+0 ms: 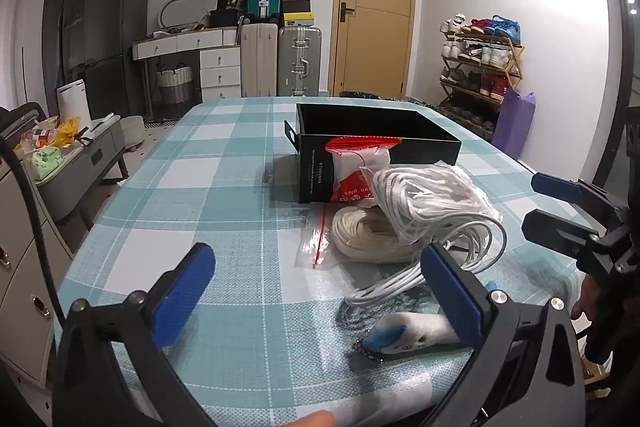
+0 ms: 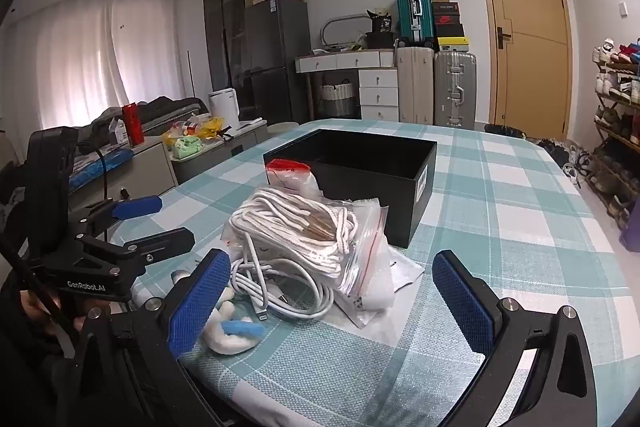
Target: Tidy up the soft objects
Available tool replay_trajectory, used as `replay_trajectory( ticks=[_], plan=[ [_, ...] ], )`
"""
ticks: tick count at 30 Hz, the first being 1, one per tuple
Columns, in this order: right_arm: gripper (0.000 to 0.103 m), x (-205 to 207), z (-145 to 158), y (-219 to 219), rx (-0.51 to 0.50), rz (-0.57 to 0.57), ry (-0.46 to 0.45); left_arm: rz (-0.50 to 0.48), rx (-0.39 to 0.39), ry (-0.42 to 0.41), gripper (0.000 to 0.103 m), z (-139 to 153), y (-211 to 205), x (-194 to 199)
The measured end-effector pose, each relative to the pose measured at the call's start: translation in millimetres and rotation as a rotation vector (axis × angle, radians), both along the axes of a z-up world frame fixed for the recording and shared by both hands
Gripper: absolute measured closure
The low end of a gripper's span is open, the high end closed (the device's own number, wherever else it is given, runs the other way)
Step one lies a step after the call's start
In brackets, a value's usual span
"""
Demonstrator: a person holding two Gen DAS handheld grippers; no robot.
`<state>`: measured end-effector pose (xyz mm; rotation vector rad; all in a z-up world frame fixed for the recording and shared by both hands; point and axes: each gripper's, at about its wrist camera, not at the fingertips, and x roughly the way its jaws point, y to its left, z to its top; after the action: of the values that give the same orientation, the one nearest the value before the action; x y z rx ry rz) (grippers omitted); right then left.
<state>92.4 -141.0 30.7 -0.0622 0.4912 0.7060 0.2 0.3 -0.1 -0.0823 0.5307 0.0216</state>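
A black open box [image 1: 372, 135] [image 2: 360, 167] stands on the checked tablecloth [image 1: 224, 195] [image 2: 520, 211]. In front of it lies a pile: a bagged bundle of white rope [image 1: 428, 203] [image 2: 296, 231], a cream rope coil [image 1: 360, 235], a red-and-white bag [image 1: 356, 163] [image 2: 288, 171], a white cable [image 1: 400, 287] [image 2: 280, 295] and a small white-and-blue plush [image 1: 404, 337] [image 2: 232, 333]. My left gripper [image 1: 316, 303] [image 2: 154, 217] is open near the table's front edge, left of the pile. My right gripper [image 2: 332, 307] [image 1: 548, 207] is open too, just before the pile. Neither holds anything.
A low grey cabinet [image 1: 80, 163] with clutter stands left of the table. Suitcases [image 1: 280, 59], a white drawer unit [image 1: 220, 71], a wooden door [image 1: 376, 11] and a shoe rack [image 1: 480, 67] line the far wall. A fingertip [image 1: 312, 419] shows at the bottom edge.
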Motion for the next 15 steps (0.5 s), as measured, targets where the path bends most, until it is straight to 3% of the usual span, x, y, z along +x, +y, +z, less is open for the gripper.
replay_trajectory(
  ticks=[15],
  plan=[
    [0.000,2.9,-0.8,-0.8,-0.003,-0.007,-0.008,0.001,-0.001,-0.002,0.000,-0.1,-1.1,-0.2]
  ],
)
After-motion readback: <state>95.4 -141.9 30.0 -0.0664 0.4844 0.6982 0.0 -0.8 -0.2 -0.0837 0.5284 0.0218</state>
